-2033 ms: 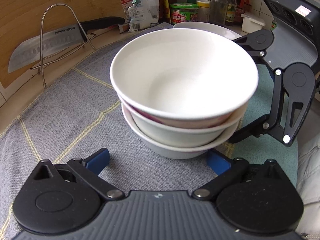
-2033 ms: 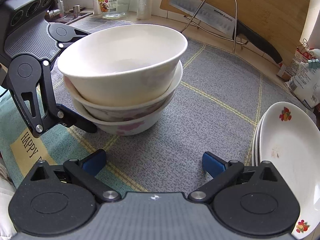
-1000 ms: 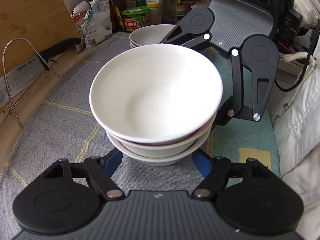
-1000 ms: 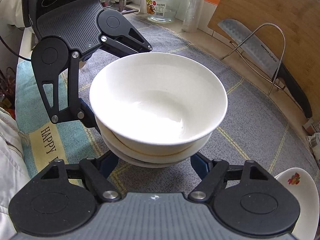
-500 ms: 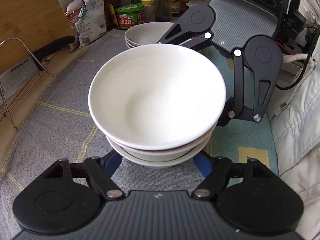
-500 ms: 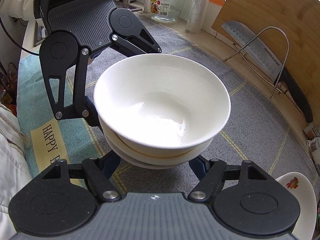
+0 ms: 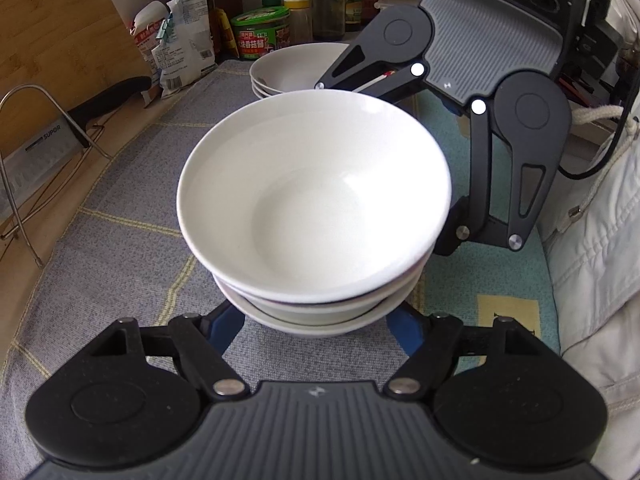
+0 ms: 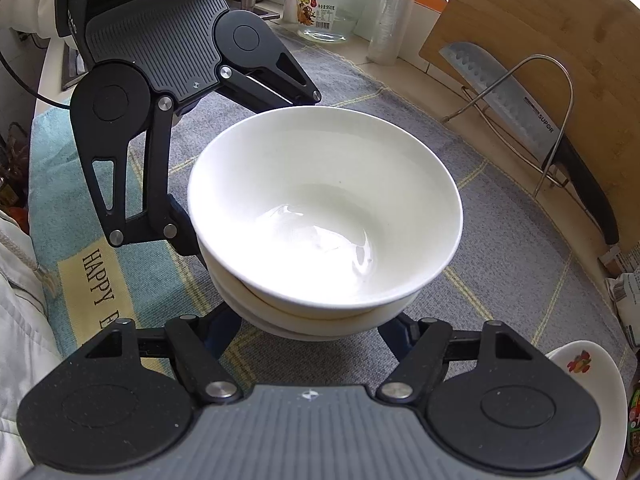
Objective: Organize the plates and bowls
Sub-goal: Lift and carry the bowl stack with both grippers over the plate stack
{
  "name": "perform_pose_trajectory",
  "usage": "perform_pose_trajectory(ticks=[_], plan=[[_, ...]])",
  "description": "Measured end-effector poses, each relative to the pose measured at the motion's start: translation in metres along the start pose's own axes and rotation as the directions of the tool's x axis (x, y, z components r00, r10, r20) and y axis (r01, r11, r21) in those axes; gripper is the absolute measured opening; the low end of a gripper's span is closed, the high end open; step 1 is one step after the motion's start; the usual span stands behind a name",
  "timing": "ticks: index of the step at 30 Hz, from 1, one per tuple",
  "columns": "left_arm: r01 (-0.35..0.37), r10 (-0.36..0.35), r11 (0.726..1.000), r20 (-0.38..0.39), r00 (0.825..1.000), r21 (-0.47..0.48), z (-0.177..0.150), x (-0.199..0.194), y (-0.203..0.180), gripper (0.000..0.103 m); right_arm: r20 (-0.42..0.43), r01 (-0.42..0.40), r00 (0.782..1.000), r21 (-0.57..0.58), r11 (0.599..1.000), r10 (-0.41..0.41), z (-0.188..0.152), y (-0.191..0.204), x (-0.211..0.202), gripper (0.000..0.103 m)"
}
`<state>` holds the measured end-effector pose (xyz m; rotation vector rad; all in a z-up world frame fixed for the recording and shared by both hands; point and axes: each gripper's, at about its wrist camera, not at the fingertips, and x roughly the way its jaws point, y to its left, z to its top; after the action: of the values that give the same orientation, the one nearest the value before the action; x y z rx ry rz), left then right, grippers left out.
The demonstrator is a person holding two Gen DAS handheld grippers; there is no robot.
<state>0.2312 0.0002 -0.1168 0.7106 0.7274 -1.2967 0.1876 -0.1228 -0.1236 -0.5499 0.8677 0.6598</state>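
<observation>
Three white bowls (image 7: 316,200) sit nested in a stack on the grey checked cloth (image 7: 120,256). My left gripper (image 7: 316,326) reaches in from the near side, its blue fingers (image 7: 226,326) pressed against the bottom bowl's lower wall. From the opposite side my right gripper (image 8: 310,332) clamps the same bottom bowl (image 8: 320,326) low down. Each gripper's tips are partly hidden under the bowl rims. A pile of white plates (image 7: 288,66) stands behind the stack, and its flowered rim (image 8: 588,380) shows in the right wrist view.
A cleaver (image 8: 508,100) rests in a wire rack (image 8: 560,92) against a wooden cutting board (image 8: 540,12). Jars, bottles and food packets (image 7: 260,36) line the back wall. A person's white jacket (image 7: 600,240) is close beside a teal mat (image 8: 60,248).
Both grippers have moved in on the bowl stack from opposite sides and narrowed their jaws onto the bottom bowl. Over the last half second almost nothing shifts.
</observation>
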Motion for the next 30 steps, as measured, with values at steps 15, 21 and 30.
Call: perform_pose_trajectory(ticks=[15, 21, 30], plan=[[-0.043, 0.043, 0.999, 0.003, 0.999, -0.001, 0.016, -0.014, -0.011, 0.077, 0.036, 0.016, 0.999, -0.035, 0.999, -0.014, 0.0, -0.002, -0.026, 0.078], [-0.062, 0.062, 0.998, 0.004, 0.998, 0.025, 0.037, -0.015, -0.011, 0.077, 0.062, 0.039, 0.997, -0.034, 0.999, -0.037, -0.006, -0.012, -0.044, 0.078], [-0.065, 0.063, 0.994, 0.02, 0.998, 0.092, 0.081, 0.0, -0.006, 0.077, 0.072, 0.11, 0.991, -0.003, 0.994, -0.109, -0.031, -0.038, -0.074, 0.078]])
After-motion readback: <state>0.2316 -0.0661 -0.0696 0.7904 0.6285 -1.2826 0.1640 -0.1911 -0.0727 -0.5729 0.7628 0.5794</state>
